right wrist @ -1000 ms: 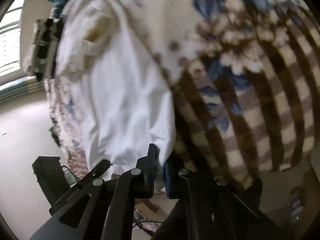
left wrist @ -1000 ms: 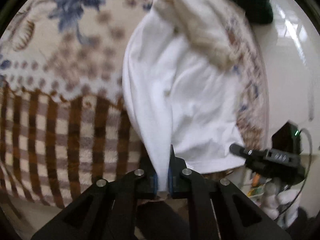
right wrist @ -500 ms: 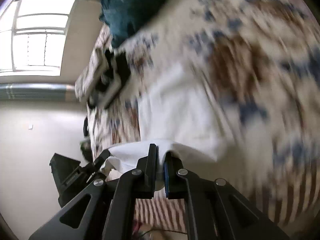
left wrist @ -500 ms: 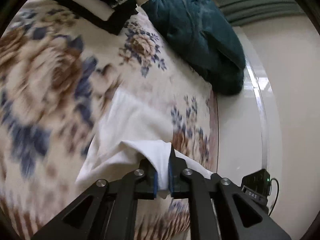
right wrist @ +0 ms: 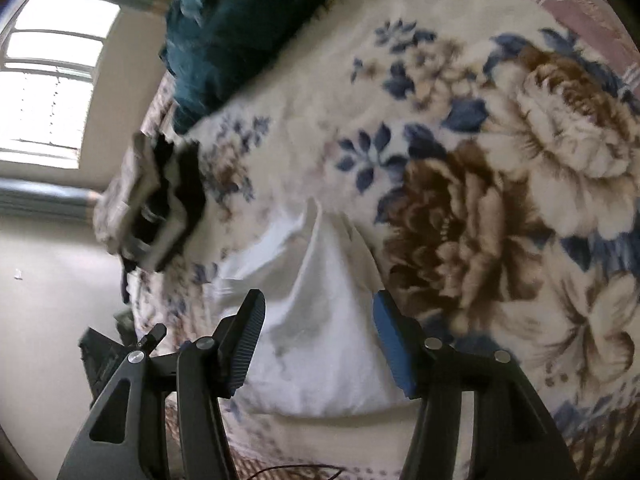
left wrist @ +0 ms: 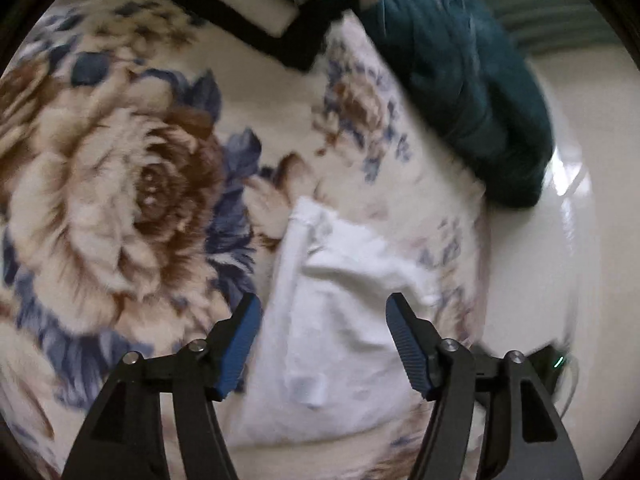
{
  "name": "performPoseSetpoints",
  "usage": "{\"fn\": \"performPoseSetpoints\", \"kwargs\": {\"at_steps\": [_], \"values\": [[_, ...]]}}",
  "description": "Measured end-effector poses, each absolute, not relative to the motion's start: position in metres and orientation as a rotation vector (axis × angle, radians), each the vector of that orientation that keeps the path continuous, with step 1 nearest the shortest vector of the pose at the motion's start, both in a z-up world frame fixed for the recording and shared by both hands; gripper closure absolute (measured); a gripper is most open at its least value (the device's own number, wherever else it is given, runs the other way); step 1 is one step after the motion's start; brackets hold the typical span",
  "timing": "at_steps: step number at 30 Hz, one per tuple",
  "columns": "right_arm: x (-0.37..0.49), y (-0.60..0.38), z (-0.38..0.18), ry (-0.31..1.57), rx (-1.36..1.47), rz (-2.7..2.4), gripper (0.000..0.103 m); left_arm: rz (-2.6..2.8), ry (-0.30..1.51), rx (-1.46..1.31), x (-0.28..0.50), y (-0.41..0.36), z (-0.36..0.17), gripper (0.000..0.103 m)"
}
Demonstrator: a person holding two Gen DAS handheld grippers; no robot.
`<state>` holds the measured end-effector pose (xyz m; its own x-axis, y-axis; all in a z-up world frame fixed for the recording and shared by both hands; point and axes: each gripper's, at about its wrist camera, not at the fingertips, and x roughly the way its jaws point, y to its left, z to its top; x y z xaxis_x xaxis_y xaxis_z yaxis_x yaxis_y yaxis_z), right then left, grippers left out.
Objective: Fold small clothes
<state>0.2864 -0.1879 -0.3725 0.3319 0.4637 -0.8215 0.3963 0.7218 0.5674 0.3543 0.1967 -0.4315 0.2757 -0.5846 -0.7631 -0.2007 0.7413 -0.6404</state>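
Lying folded on the floral blanket (left wrist: 120,184) that covers the bed, the white garment (left wrist: 340,320) sits near the bed's edge, with the pale floor (left wrist: 532,264) just beyond it. Both tools hang over the cloth with their jaws spread wide and nothing between them. The left tool (left wrist: 322,340) frames the garment's lower half in its view, blue pads facing inward on either side; a small white tag shows on the fabric there, but any print on it is too blurred to read. The right tool (right wrist: 318,340) hovers above the same white garment (right wrist: 316,320), whose folded edge runs along the blanket (right wrist: 500,160) near the bottom of that view. Farther up the bed lies a dark teal blanket (left wrist: 460,80), bunched into a heap. Beside it rests a stack of folded clothes (left wrist: 256,4) in black, white and beige; a label on one black piece carries lettering that cannot be made out.
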Motion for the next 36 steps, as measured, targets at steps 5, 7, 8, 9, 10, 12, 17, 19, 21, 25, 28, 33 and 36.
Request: {"fn": "performPoseSetpoints", "kwargs": {"at_steps": [5, 7, 8, 9, 10, 12, 17, 19, 21, 25, 28, 33, 36], "values": [[0.332, -0.166, -0.417, 1.341, 0.759, 0.103, 0.045, -0.322, 1.342, -0.573, 0.395, 0.166, -0.467, 0.043], [0.344, -0.160, -0.421, 1.334, 0.682, 0.079, 0.062, -0.352, 1.297, -0.521, 0.411, 0.156, -0.462, 0.044], [0.349, -0.158, -0.422, 1.325, 0.644, 0.056, 0.070, -0.341, 1.293, -0.496, 0.419, 0.153, -0.461, 0.044], [0.354, -0.158, -0.423, 1.328, 0.611, 0.016, 0.070, -0.334, 1.295, -0.488, 0.428, 0.152, -0.464, 0.044], [0.357, -0.159, -0.424, 1.330, 0.606, -0.003, 0.070, -0.319, 1.307, -0.511, 0.437, 0.155, -0.467, 0.044], [0.360, -0.165, -0.423, 1.333, 0.655, -0.015, 0.070, -0.301, 1.315, -0.568, 0.443, 0.165, -0.468, 0.045], [0.358, -0.166, -0.412, 1.346, 0.717, 0.080, 0.049, -0.356, 1.346, -0.624, 0.421, 0.178, -0.457, 0.043], [0.359, -0.160, -0.418, 1.384, 0.696, 0.097, 0.049, -0.365, 1.380, -0.607, 0.412, 0.174, -0.465, 0.043], [0.363, -0.155, -0.427, 1.397, 0.672, 0.091, 0.049, -0.360, 1.388, -0.559, 0.410, 0.167, -0.473, 0.050], [0.372, -0.152, -0.435, 1.346, 0.677, 0.042, 0.088, -0.404, 1.329, -0.509, 0.428, 0.150, -0.474, 0.094], [0.374, -0.162, -0.433, 1.304, 0.712, -0.005, 0.095, -0.426, 1.294, -0.477, 0.441, 0.142, -0.471, 0.094], [0.377, -0.174, -0.436, 1.347, 0.681, -0.080, 0.096, -0.412, 1.391, -0.494, 0.456, 0.145, -0.492, 0.087], [0.374, -0.183, -0.440, 1.403, 0.797, -0.033, 0.089, -0.400, 1.422, -0.612, 0.451, 0.163, -0.489, 0.067]]}}
